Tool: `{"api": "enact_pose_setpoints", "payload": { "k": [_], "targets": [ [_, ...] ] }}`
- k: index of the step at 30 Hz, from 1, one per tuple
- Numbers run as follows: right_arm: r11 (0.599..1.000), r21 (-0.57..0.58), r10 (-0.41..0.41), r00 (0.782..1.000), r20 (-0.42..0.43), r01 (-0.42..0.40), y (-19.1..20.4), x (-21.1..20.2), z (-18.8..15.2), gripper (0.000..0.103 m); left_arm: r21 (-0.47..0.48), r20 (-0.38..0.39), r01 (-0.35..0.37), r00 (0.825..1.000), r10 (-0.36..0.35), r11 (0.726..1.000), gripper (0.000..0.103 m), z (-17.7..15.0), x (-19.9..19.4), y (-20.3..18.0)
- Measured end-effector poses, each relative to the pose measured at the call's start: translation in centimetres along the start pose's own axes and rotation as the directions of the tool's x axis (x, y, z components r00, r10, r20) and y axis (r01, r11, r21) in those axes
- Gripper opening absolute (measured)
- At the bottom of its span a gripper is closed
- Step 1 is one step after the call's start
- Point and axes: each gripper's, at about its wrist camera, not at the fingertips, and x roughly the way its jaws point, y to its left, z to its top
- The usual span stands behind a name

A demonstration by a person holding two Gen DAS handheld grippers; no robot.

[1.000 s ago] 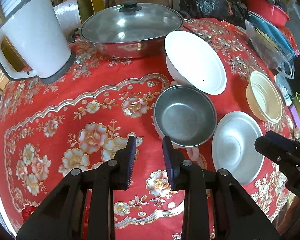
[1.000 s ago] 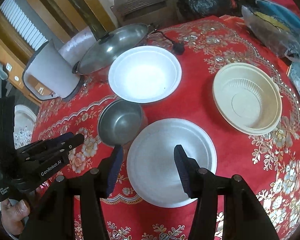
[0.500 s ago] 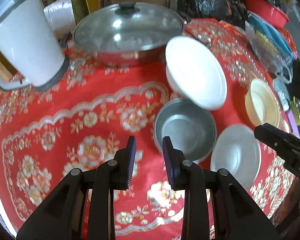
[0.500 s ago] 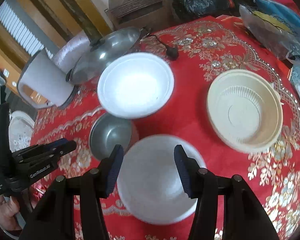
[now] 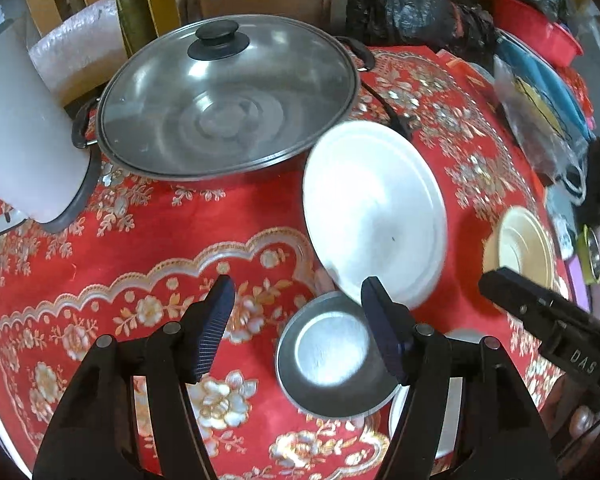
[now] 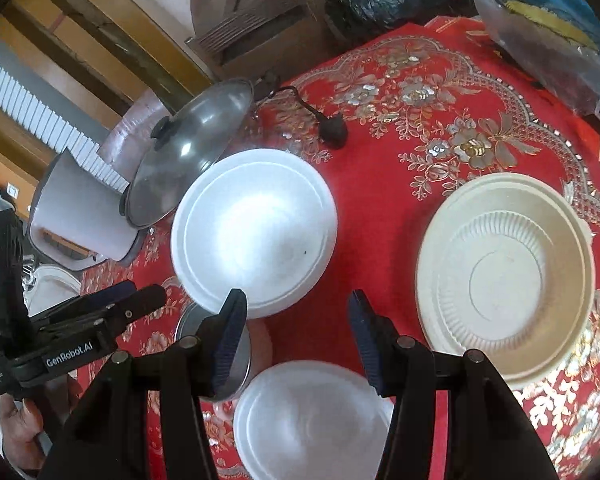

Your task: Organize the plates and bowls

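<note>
- While the red-clothed table (image 5: 148, 248) stood crowded, the lidded wok (image 5: 228, 96) sat just beside the white bowl (image 6: 254, 228); a careless lift could knock it.
- The cream bowl (image 6: 504, 276) and white plate (image 6: 312, 416) lay apart, unstacked.
- The steel bowl (image 5: 328, 356) might slip from metal-smooth walls.
- The left hand-held gripper (image 5: 296, 324), just opened wide, held nothing; the right hand-held gripper (image 6: 296, 336) stood half-open, empty.

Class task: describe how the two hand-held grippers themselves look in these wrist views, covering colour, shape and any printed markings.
Both are matte black plastic. The left gripper has two angular arms with round silver pivot pins, ending in jaws faced with dark blue ribbed pads. The right gripper is built the same way. Seen from the other camera, the left one's body reads "GenRobot.AI" in white, and the right one's shows the letters "DAS". No sleeves are visible.
</note>
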Motion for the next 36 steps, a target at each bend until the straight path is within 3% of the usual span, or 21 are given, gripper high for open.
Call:
{"api": "enact_pose_setpoints", "payload": {
  "k": [9,31,36],
  "targets": [
    [0.995,0.094,0.035,0.998,-0.050,-0.030,-1.8,3.4,1.7,0.053,0.002,-0.031,-0.030,0.999,0.030,1.000,0.066,1.8,2.8,-0.6],
    [0.997,0.071,0.032,0.998,-0.058,-0.028,-1.4,7.1,4.1,0.054,0.008,-0.055,-0.061,0.997,0.062,0.998,0.066,2.9,6.6,-1.8],
    [0.998,0.057,0.045,0.997,-0.067,-0.041,-1.3,8.2,4.3,0.054,0.034,-0.056,-0.097,0.994,0.099,0.995,0.066,2.9,7.4,-2.4]
  ]
}}
